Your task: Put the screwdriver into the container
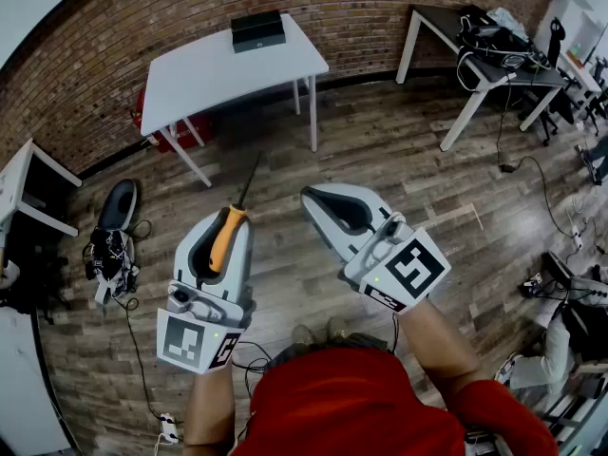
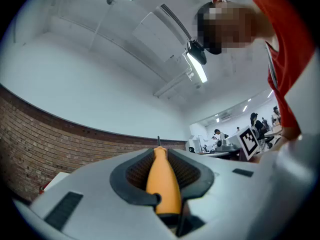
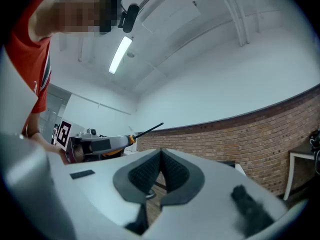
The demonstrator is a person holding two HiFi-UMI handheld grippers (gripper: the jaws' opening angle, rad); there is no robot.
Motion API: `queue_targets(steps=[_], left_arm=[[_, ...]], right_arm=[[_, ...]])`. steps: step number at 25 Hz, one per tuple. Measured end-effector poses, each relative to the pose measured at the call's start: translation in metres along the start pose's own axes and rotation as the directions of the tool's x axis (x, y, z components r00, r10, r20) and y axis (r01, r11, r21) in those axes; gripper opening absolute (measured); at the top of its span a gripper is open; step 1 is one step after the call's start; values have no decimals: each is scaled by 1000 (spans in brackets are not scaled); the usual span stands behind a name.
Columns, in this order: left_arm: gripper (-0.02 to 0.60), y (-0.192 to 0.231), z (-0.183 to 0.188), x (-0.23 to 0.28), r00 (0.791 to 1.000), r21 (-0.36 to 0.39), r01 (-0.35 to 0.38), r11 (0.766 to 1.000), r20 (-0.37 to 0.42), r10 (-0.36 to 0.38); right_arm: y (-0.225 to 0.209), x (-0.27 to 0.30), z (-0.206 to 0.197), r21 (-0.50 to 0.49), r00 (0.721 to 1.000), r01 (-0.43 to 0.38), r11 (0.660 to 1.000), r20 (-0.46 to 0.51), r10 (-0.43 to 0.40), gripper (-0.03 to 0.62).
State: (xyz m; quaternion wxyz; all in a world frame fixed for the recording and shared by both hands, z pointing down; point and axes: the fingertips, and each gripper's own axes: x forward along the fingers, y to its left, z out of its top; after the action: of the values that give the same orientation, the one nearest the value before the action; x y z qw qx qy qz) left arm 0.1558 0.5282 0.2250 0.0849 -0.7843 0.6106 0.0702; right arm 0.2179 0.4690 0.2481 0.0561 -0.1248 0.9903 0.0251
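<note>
Left gripper carried an orange-handled screwdriver; right gripper was empty.

The left gripper (image 1: 231, 218) had its 2 jaws clamped on the screwdriver (image 1: 226, 238), the orange handle lying lengthwise between the pads and the thin dark shaft sticking out past the jaw tips. The right gripper (image 1: 310, 196), near the left one's right side and apart from it, had its jaws closed together with nothing between them. Well ahead of both sets of jaw tips, across the wooden floor (image 1: 399, 150), a black container (image 1: 257, 30) sat on a white table (image 1: 199, 79).
</note>
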Motion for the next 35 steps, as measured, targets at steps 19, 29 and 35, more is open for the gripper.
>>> queue_targets(steps=[19, 29, 35], left_arm=[[94, -8, -15, 28, 999, -19, -39, 999, 4, 39], [94, -23, -16, 53, 999, 13, -50, 999, -1, 50], [94, -14, -17, 63, 998, 21, -57, 998, -7, 57]], right_arm=[[-38, -20, -2, 24, 999, -42, 999, -3, 42, 31], [-66, -34, 3, 4, 998, -66, 998, 21, 66, 31], [-77, -25, 4, 4, 997, -75, 997, 18, 75, 31]])
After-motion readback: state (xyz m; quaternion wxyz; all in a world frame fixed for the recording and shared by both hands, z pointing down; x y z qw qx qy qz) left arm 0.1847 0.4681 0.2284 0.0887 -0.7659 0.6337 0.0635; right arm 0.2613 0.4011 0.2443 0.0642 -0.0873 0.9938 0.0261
